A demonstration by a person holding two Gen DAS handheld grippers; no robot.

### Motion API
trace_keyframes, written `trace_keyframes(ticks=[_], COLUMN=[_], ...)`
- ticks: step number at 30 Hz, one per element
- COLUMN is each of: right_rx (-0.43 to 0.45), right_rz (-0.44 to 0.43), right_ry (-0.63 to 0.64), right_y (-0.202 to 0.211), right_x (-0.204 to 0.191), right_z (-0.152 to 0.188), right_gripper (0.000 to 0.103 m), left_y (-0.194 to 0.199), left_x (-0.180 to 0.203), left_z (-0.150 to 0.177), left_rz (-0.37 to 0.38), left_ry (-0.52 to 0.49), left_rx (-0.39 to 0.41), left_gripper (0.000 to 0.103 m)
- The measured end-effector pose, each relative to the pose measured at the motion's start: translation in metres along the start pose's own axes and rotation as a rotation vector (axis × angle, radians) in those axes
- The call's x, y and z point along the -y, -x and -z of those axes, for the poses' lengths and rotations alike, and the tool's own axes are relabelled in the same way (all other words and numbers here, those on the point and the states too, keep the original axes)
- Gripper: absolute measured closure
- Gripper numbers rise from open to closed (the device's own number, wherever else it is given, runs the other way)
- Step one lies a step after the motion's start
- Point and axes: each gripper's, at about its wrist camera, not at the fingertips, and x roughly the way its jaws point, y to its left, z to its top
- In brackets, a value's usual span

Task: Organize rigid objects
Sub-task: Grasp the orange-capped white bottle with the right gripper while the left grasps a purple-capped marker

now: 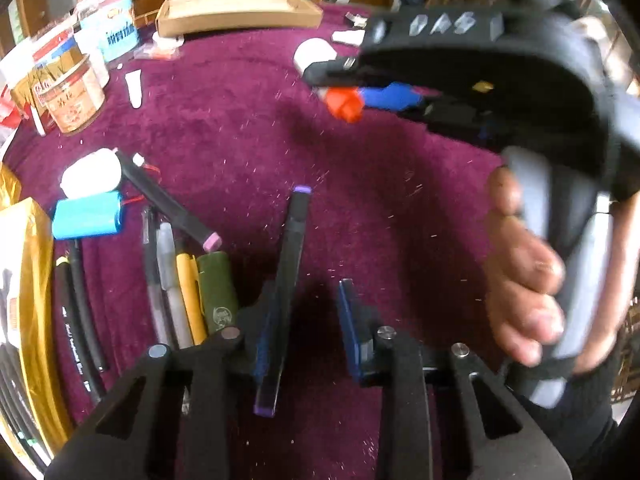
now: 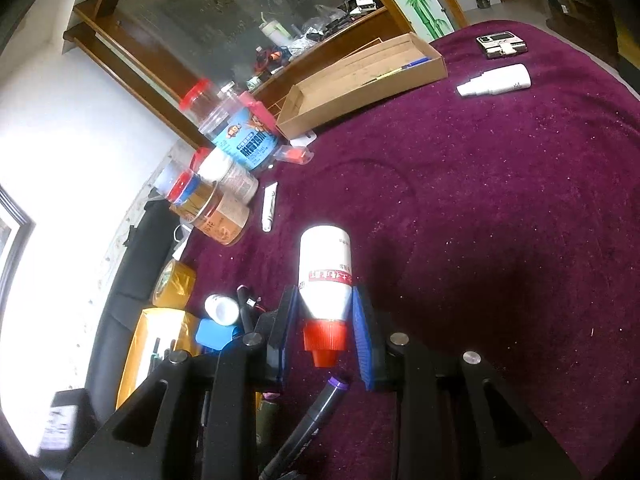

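A black marker with purple ends (image 1: 290, 272) lies between the fingers of my left gripper (image 1: 310, 292), along the left blue pad. A strip of carpet shows between it and the right pad, so the jaws stand open around it. The same marker (image 2: 316, 412) shows low in the right wrist view. My right gripper (image 2: 325, 300) is shut on a white bottle with a red cap (image 2: 326, 268), pads pressing on its shoulder, cap toward the camera. In the left wrist view that right gripper (image 1: 340, 92) hangs over the carpet at upper right, with a hand (image 1: 528, 272) on its handle.
Pens and a green case (image 1: 218, 292) lie in a row at left, by a teal block (image 1: 86, 218) and a white bottle (image 1: 92, 174). Jars (image 2: 224, 208) crowd the far left edge. A cardboard tray (image 2: 360, 80), a white spray bottle (image 2: 496, 80) and a gold tape roll (image 2: 174, 284) lie on the purple cloth.
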Motion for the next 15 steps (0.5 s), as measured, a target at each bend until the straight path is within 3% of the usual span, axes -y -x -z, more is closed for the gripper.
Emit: trace_keyframes(ticks=[2,4,6,8,11,15], right_rx=[-0.004,-0.012,-0.018,-0.016,-0.025,-0.03], right_rz=[0.001,-0.005,-0.019,-0.015,-0.006,0.003], right_ry=[-0.002,-0.008,-0.008,0.008,0.023,0.039], right_y=[-0.001,-0.003,-0.004,-0.005,-0.009,-0.014], right_x=[0.001,0.002,0.0,-0.003,-0.007,-0.009], right_z=[0.0,0.001,0.001,0.003,0.006,0.009], right_gripper=[0.08,0.08,0.08,0.08,0.08,0.08], left_y=[0.0,0.0,0.003,0.009,0.013,0.001], left_x=[0.003,0.005,0.002,-0.003,-0.004,-0.005], left_z=[0.001,0.004,0.011,0.019,0.029,0.024], left_rz=[-0.054,-0.083,-0.065,-0.035,0.012,0.007], left_ry=[-0.016,-0.03,-0.016,0.016,0.042,0.063], left_rx=[0.006,0.014,0.028,0.036,0.033,0.018], left_gripper=[0.091,0.094,0.095,0.103,0.102,0.088])
